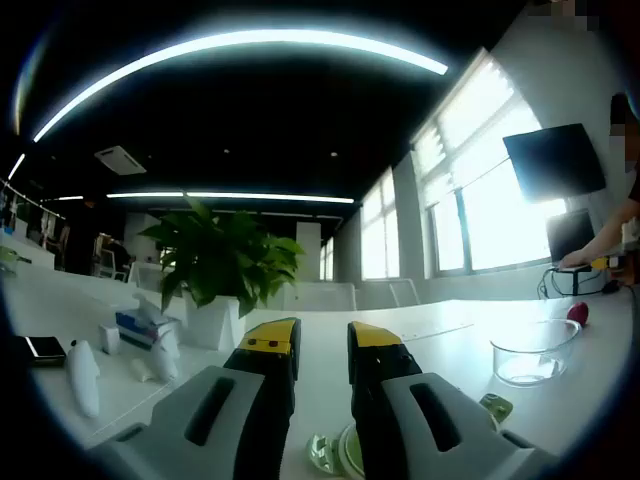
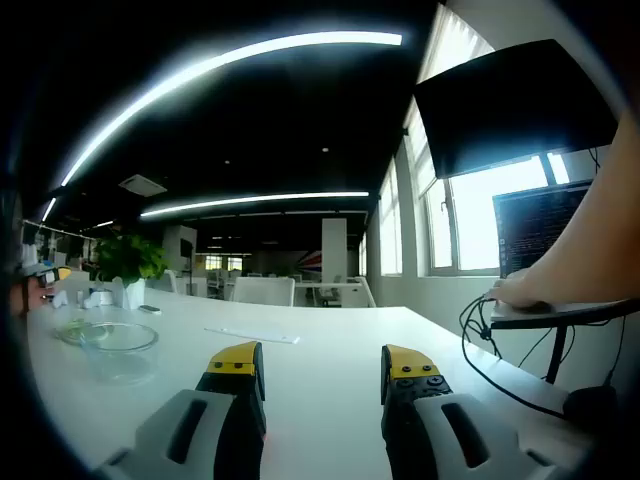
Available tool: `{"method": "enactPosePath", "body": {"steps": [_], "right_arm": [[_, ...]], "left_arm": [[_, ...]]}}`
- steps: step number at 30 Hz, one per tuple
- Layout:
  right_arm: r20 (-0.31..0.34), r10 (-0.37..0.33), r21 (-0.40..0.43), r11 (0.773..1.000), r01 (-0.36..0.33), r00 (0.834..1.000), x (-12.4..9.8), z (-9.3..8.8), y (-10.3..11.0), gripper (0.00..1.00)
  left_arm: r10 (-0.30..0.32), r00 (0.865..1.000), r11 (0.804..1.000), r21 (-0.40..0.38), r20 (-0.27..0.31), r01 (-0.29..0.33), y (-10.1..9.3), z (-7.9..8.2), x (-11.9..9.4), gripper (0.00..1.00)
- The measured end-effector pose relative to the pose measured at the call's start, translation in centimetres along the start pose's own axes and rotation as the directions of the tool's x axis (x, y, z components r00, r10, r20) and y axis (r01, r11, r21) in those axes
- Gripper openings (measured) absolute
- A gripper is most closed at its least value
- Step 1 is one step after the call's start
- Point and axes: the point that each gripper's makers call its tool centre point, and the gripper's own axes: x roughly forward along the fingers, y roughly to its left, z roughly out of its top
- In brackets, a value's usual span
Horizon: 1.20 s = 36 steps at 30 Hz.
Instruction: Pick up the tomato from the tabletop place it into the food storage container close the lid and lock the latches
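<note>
In the left gripper view we see the left gripper (image 1: 324,338) raised over a white table (image 1: 440,325), jaws set a modest gap apart and holding nothing. A clear glass container (image 1: 533,352) sits to the right on the tabletop, the red tomato (image 1: 578,313) just beyond it. A green lid (image 1: 345,452) lies beneath the jaws. A potted plant (image 1: 222,262) stands behind.

In the right gripper view we find the right gripper (image 2: 325,365) spread wide and empty, the container (image 2: 118,337) off to the left, and a person's hand (image 2: 530,288) resting on a laptop (image 2: 545,240).
</note>
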Motion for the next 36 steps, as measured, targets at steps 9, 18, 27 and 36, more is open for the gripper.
{"method": "enactPosePath", "body": {"steps": [9, 18, 27, 36], "right_arm": [[0.002, -0.004, -0.001, 1.0, 0.004, 1.0, -0.4, 0.2, 0.0, 0.41], [0.004, -0.007, 0.004, 1.0, 0.007, 1.0, -0.7, 0.3, 0.0, 0.41], [0.011, -0.011, 0.008, 1.0, 0.011, 1.0, -1.1, 0.5, -0.4, 0.41], [0.009, -0.014, 0.008, 1.0, 0.014, 1.0, -1.3, 0.4, -0.6, 0.41]], "left_arm": [[0.001, 1.0, 1.0, -0.004, 0.007, -0.001, -0.2, 0.3, 0.0, 0.19], [-0.005, 1.0, 1.0, -0.006, 0.006, 0.005, -0.3, 0.1, -0.1, 0.19], [-0.004, 1.0, 1.0, -0.007, 0.015, 0.004, -0.1, 0.4, -0.2, 0.19], [-0.002, 1.0, 1.0, -0.006, 0.016, 0.002, -0.2, 0.4, -0.2, 0.19]]}}
